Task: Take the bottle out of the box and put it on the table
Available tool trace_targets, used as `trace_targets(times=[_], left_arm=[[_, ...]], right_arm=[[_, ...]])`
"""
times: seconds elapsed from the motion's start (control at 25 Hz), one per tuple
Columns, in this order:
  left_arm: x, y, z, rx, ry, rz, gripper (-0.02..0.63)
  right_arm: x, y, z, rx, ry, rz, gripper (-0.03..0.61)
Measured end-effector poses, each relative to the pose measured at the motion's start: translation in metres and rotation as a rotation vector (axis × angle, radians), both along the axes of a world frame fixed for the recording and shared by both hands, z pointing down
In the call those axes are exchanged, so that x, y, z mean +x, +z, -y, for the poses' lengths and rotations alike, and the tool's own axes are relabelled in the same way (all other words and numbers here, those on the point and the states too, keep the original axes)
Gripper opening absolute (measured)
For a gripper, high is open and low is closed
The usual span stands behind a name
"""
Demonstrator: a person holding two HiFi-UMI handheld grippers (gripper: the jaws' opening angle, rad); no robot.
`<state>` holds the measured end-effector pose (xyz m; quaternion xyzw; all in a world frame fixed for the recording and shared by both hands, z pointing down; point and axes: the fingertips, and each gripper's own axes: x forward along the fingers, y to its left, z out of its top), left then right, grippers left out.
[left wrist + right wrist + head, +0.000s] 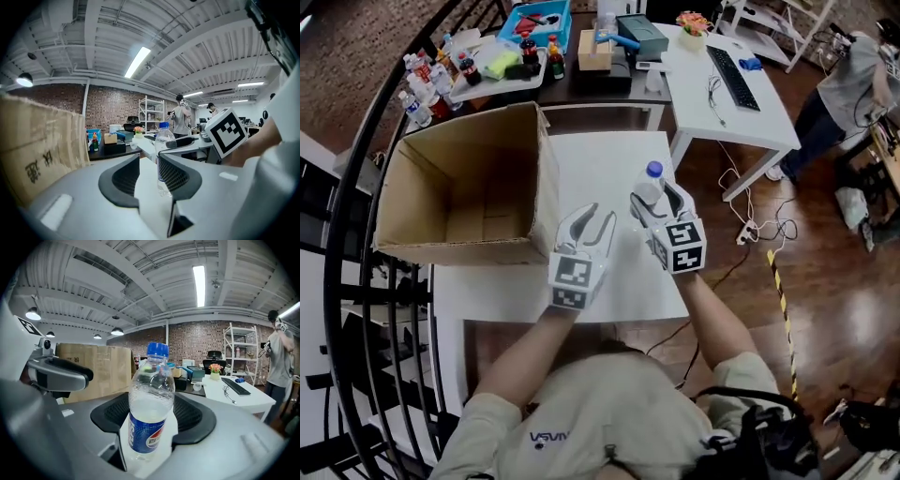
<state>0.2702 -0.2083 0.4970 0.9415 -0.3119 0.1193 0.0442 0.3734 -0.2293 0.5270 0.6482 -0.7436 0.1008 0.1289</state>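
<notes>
Between the jaws of the right gripper (152,412) stands the bottle (151,404), upright, clear plastic with a blue cap and a blue label. The two dark ribbed pads sit against its sides at label height, so the tool grips it with the jaws set wide. The bottle is outside the box (546,178), to that box's right and over the right part of the white table (591,159); whether its base touches the tabletop cannot be told. Just beside it on the left is the left gripper (598,220), its jaws apart with only bare tabletop between them, and the bottle shows past its right jaw. Each gripper carries a cube with black and white square markers. The brown cardboard box stands open-topped on the table's left end, well clear of both tools. Beyond the table is a dark table crowded with small drink bottles and a blue tray (534,21), and to the right a second white desk (769,127) bears a keyboard (733,77). A person (848,89) stands at the far right, and a black railing (347,281) curves down the left edge.
</notes>
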Motion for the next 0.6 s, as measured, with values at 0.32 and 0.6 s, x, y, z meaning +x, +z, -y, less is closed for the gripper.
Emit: trace_targets(times=[0.32,0.6], left_arm=[[-0.006,0.023,-0.001,-0.02,-0.012,0.029,0.114],[-0.007,0.027,-0.005,-0.034,0.001,0.026,0.114]], right_arm=[[-0.006,0.032,0.009,0.012,0.011,-0.068,0.293],[-0.013,0.053,-0.001,0.023,0.025,-0.092,0.295]])
